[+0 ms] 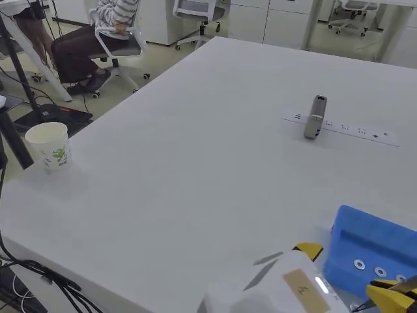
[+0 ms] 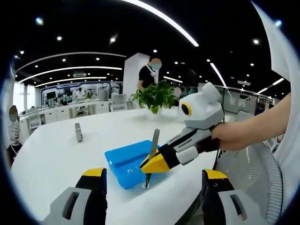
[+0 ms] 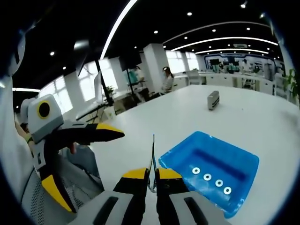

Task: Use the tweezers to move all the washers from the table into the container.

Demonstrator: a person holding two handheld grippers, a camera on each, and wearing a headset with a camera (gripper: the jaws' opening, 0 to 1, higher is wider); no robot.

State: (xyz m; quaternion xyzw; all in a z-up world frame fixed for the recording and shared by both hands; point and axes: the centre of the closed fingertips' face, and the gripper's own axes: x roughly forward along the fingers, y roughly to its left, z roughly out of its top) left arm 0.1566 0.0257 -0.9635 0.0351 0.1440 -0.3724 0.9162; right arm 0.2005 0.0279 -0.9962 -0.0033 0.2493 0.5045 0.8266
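Note:
A blue container [image 3: 211, 161] sits on the white table and holds several small washers [image 3: 206, 176] in a row. My right gripper [image 3: 152, 174] is shut on thin metal tweezers [image 3: 153, 150], which stick out past its yellow tips beside the container's near corner. In the left gripper view the tweezers [image 2: 153, 147] point down at the table just in front of the container [image 2: 126, 161]. My left gripper [image 2: 154, 174] is open with nothing between its jaws. In the head view the container [image 1: 371, 244] and its washers [image 1: 359, 264] lie at the bottom right, behind the right gripper's yellow tips [image 1: 391, 293].
A paper cup [image 1: 48, 145] stands near the table's left edge. A grey device [image 1: 315, 117] rests on a power strip [image 1: 365, 131] at the back right. A person sits on an office chair [image 1: 117, 39] beyond the table. Cables [image 1: 39, 277] hang off the near left corner.

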